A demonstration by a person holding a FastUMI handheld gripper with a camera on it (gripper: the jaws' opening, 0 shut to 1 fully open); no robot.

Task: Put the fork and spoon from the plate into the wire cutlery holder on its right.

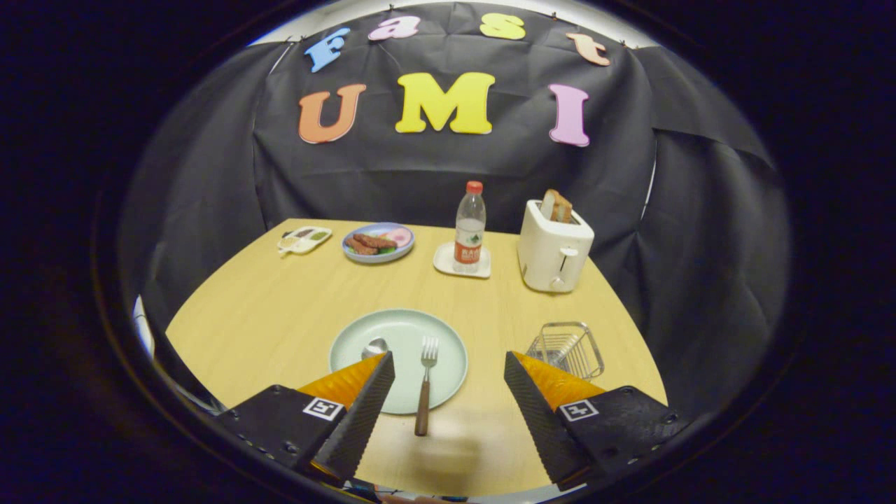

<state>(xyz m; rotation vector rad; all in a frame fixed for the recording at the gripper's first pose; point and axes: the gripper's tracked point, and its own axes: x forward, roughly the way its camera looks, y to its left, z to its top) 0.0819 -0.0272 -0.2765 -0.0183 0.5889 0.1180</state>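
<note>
1. Gripper (448,364) sits closest, fingers spread wide apart with nothing between the pads, hovering over the near side of the light wooden table (273,315).
2. Just ahead, between the fingers, a metal fork with a brown wooden handle (425,385) lies tines-away on the round pale green plate (448,343), handle poking off the near rim.
3. Left of the fork, a metal spoon (374,347) is on the same plate, mostly hidden by the left finger.
4. Right of the plate, just beyond the right finger, stands the silver wire cutlery holder (567,348).
5. Further back: a white toaster with bread in it (553,248), a clear plastic bottle with a red cap (470,227) on a white square coaster (448,264), a blue plate of food (378,242), and a small white divided dish (304,239).
</note>
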